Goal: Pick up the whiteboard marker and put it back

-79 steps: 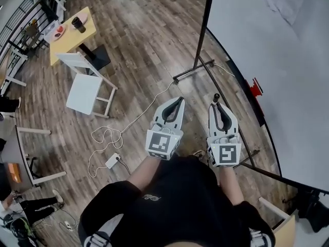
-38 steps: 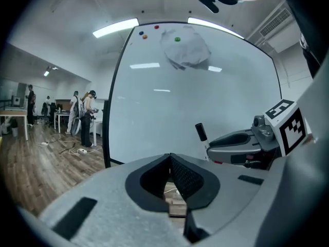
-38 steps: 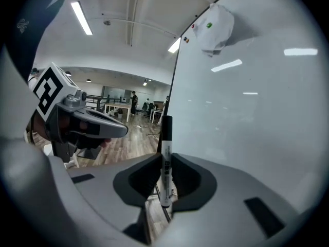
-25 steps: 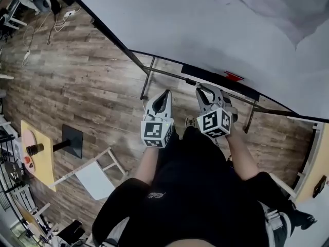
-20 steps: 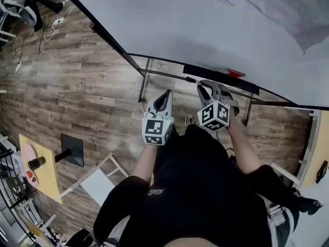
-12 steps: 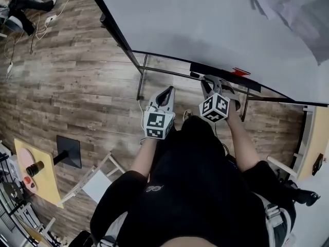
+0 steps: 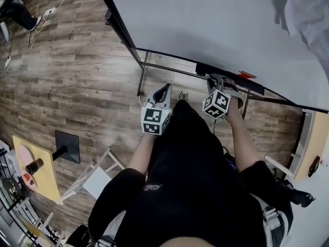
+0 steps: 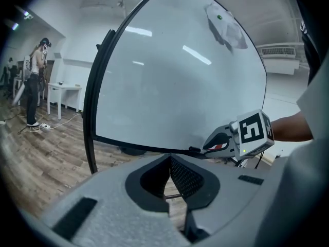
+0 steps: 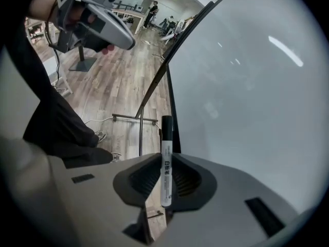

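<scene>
Whiteboard (image 7: 205, 24), wood-plank floor (image 7: 77, 71), yellow table (image 7: 43, 181), marker (image 9: 165, 163)

head: overhead, steeply down; gripper views: close along own jaws; shared: whiteboard (image 7: 205, 24)

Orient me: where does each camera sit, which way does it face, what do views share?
Head view: on the person's head, facing steeply down at floor and whiteboard; shows torso, arms, left gripper, right gripper.
Left gripper view: on the left gripper, looking along its shut, empty fingers at the whiteboard; right gripper at right.
Right gripper view: on the right gripper, looking along fingers shut on the marker; left gripper upper left.
Shared: whiteboard in all.
</scene>
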The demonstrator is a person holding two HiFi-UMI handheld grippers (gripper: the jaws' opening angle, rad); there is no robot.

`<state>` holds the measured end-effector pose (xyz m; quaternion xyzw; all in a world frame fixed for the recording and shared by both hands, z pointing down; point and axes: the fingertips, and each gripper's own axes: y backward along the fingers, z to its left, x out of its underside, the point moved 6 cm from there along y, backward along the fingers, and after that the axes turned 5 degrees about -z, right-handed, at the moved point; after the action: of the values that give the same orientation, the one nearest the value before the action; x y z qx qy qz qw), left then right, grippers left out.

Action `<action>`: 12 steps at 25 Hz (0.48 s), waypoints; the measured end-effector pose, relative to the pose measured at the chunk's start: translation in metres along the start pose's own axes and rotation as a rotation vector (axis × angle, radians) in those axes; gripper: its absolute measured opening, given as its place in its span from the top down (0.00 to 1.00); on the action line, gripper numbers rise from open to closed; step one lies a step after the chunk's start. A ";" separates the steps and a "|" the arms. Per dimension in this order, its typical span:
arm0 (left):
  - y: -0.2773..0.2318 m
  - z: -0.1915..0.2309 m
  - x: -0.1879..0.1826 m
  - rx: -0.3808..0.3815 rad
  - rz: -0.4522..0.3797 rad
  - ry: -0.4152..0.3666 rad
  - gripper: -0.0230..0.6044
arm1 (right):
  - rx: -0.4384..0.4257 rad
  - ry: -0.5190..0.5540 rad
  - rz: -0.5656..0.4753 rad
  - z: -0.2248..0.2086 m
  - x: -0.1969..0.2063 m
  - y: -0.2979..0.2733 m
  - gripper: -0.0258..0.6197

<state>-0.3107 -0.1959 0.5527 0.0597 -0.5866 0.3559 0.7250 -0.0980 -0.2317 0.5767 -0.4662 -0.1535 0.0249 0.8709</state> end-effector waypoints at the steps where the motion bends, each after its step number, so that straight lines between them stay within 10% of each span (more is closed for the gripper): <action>1: -0.003 0.001 0.001 -0.002 0.006 0.002 0.95 | -0.008 0.010 0.014 0.000 0.003 -0.007 0.87; 12: -0.007 0.023 -0.009 -0.091 0.023 0.019 0.95 | -0.067 0.028 0.042 -0.003 0.019 -0.042 0.87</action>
<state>-0.3257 -0.2173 0.5540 0.0165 -0.5960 0.3375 0.7284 -0.0829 -0.2540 0.6139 -0.4986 -0.1324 0.0316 0.8561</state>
